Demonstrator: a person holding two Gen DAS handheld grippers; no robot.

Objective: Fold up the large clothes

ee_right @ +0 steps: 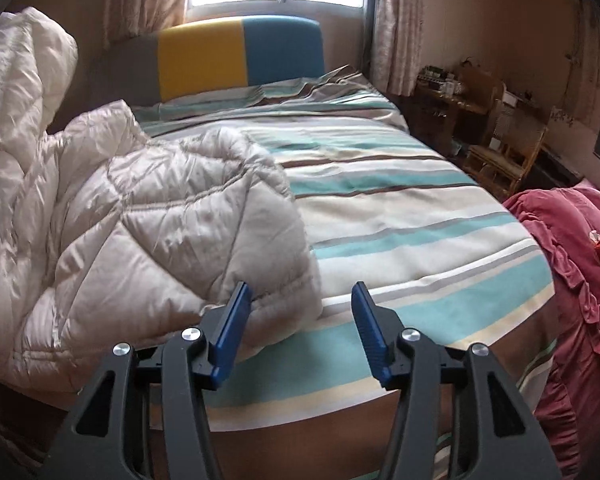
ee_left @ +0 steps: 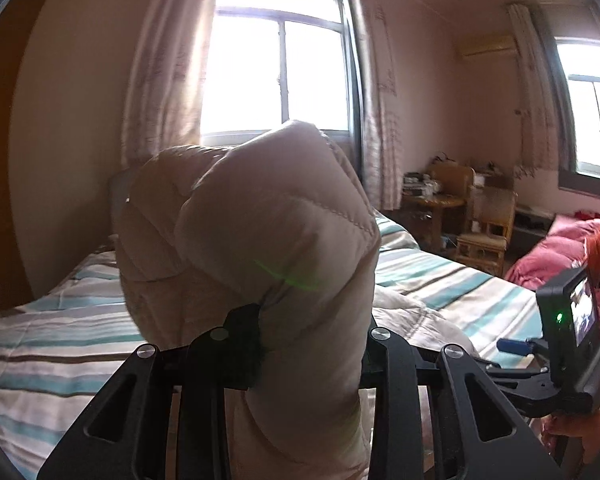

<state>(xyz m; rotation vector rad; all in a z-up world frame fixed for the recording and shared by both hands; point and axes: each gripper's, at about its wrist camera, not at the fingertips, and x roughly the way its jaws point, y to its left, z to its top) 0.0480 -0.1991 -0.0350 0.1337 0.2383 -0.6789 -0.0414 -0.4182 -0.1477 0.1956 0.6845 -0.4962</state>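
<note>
Quilted cream duvet (ee_right: pixel 140 216) lies heaped on the bed's (ee_right: pixel 380 208) left half, near corner just left of the right gripper (ee_right: pixel 300 336), whose jaws stand apart w/ nothing btwn. Left gripper (ee_left: pixel 312 344) is clamped on a raised fold of it. Right hand's nearer that loose corner; probably regrasps there.

The left wrist view faces nearly level toward the window (ee_left: pixel 280 60), mostly blocked by the close cream quilt (ee_left: pixel 252 248). The right wrist view tilts down the striped bed (ee_right: pixel 400 216) toward the headboard (ee_right: pixel 240 56), probably sharing that window.
</note>
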